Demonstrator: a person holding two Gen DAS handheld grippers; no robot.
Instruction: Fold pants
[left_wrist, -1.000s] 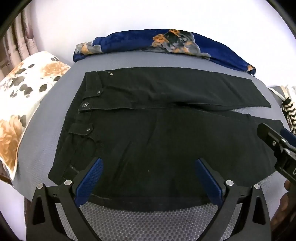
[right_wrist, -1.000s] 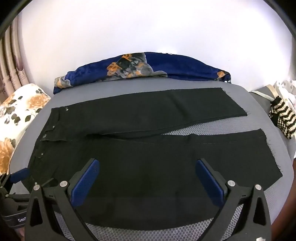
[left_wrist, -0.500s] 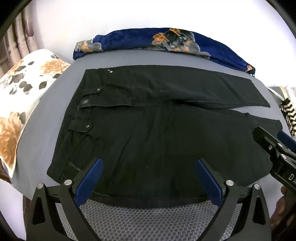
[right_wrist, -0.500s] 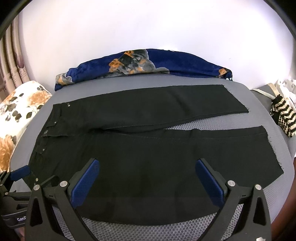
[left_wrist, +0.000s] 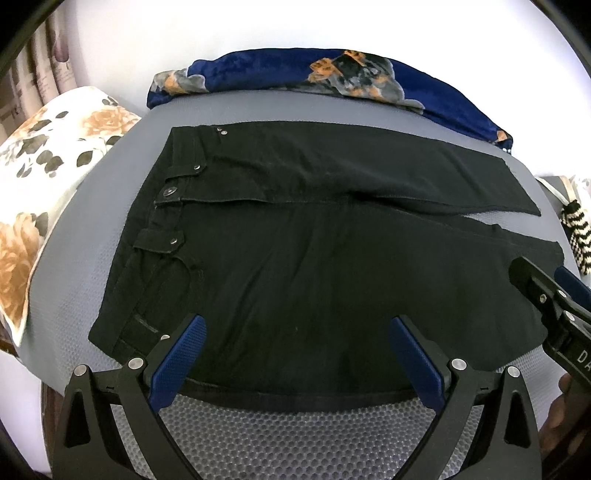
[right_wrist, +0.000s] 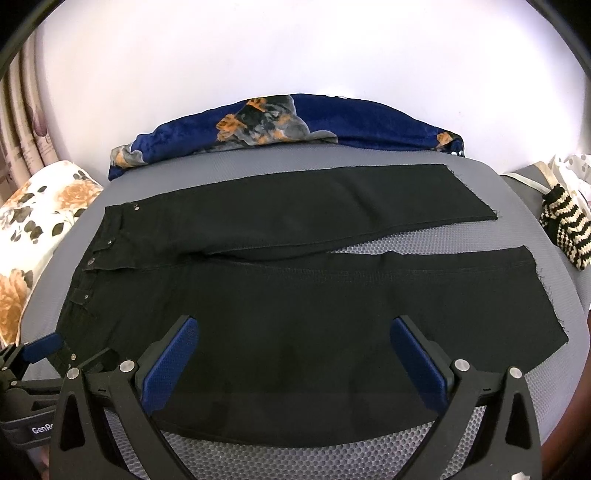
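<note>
Both cameras have drawn back slightly, baring more grey mesh bed (left_wrist: 295, 424) at its near edge. Each hand-held gripper, left (left_wrist: 295, 363) and right (right_wrist: 293, 363), hovers with jaws wide apart over the near leg of the black pants (right_wrist: 295, 295), touching nothing. Waistband left, hems right; the blue blanket (right_wrist: 351, 122) lies along the far edge, the striped item (right_wrist: 565, 232) partly cut off.

Over the last second both grippers have drawn slightly back from the black pants (left_wrist: 314, 266). In the left wrist view the near hem now sits higher between the left gripper (left_wrist: 295, 354) jaws, exposing more grey mesh mattress (left_wrist: 295, 424). The right gripper (right_wrist: 295, 354) view shows likewise. The right gripper's body has edged further over the leg end in the left view
</note>
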